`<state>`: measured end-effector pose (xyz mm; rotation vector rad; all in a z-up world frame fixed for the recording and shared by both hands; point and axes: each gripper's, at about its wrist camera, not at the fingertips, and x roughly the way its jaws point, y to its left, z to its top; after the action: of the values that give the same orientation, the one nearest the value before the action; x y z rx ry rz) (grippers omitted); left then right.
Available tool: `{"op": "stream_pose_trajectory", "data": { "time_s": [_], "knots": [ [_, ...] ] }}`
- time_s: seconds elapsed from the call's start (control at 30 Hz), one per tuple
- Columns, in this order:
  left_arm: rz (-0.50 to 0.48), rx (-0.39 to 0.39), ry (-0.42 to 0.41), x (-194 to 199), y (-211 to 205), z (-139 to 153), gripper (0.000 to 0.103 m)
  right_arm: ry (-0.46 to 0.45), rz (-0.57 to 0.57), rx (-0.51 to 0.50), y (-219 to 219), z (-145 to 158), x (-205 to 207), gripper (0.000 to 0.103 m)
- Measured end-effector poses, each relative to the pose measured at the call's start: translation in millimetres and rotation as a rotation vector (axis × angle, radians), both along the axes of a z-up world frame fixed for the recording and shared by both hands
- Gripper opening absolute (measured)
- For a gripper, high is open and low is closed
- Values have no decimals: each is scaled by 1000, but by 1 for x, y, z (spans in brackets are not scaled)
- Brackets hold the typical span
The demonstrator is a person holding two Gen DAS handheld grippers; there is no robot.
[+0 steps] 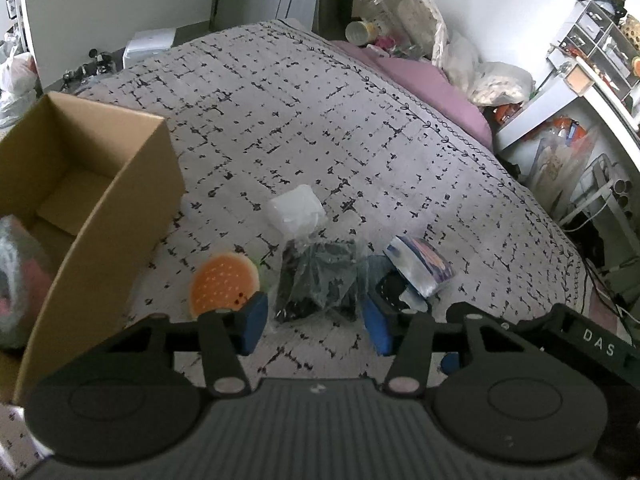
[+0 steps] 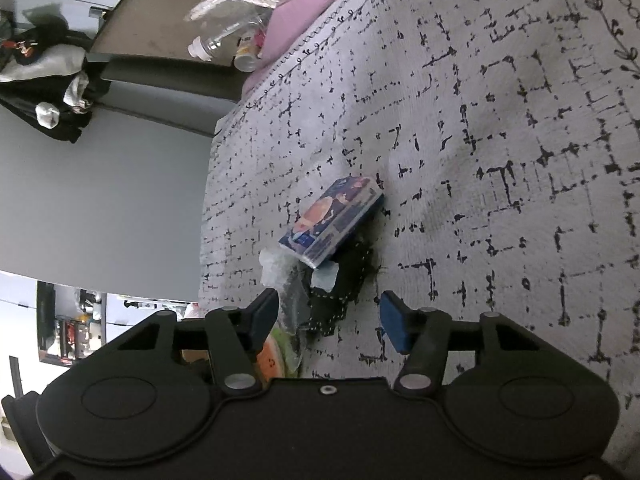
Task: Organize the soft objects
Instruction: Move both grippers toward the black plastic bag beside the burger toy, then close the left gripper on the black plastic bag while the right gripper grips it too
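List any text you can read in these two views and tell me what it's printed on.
"DAS": white letters on the black body of the right gripper, at the right edge of the left wrist view.
Blue packet: printed pictures and small lettering, too blurred to read.
Can beside the bed: label too small to read.
Nothing else is readable.

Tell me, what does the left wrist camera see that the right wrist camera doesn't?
Only the left view shows the open cardboard box and the white packet. Only the right view shows dark clothes hanging on a wall. Both show the patterned bedspread, the blue tissue pack, the clear bag of dark fabric and the orange burger-like cushion.
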<state>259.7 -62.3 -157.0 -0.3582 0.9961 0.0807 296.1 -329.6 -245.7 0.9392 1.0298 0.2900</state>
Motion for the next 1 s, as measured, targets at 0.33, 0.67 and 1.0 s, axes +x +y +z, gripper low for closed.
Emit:
{"op": "stream_pose_trajectory", "data": {
  "time_s": [0.33,0.67,1.0],
  "knots": [
    [7,-2,40,29,-6,-26,52,15,20,-16,9,-15,17,56],
    [28,68,69,43,-10,-46,53,4,28,-23,15,-22,29,55],
    [16,57,29,35,-19,-42,28,-14,37,-74,19,-24,29,23]
  ]
}}
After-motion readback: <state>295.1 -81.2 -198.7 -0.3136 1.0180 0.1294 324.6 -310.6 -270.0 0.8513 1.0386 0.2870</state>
